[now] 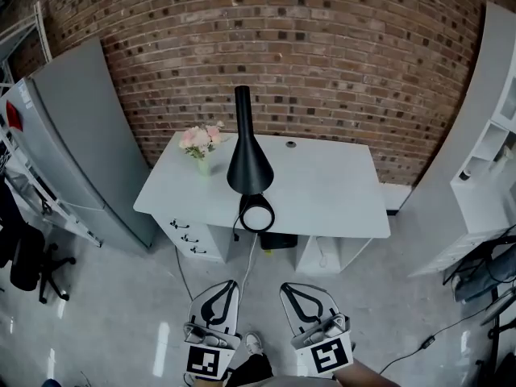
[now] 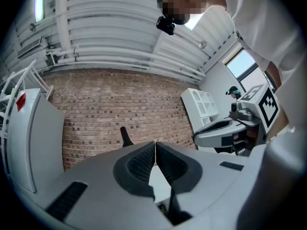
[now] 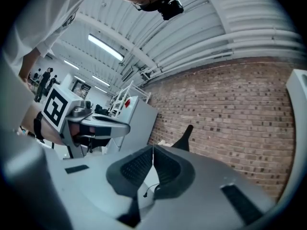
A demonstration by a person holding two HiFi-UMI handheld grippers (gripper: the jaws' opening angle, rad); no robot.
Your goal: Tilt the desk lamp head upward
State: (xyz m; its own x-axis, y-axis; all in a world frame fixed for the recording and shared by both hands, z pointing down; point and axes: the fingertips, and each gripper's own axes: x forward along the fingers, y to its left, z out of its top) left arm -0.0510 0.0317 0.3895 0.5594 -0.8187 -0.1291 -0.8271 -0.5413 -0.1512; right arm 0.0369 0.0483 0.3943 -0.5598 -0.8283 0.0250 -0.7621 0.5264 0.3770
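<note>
A black desk lamp [image 1: 248,156] stands on the white desk [image 1: 322,192] by the brick wall, its cone head facing down toward the round base [image 1: 257,213] at the desk's front edge. Both grippers hang low, well short of the desk. My left gripper [image 1: 226,287] is shut with nothing in it, and my right gripper [image 1: 297,289] is shut and empty too. In the left gripper view the lamp's top [image 2: 125,137] pokes above the closed jaws [image 2: 155,150]. The right gripper view shows the lamp [image 3: 183,138] just past its closed tips [image 3: 153,152].
A small vase of pink flowers [image 1: 201,144] sits at the desk's left back corner. A grey cabinet [image 1: 76,135] stands to the left, white shelving [image 1: 492,147] to the right. A black office chair [image 1: 28,260] is at far left. Cables run down from the desk front.
</note>
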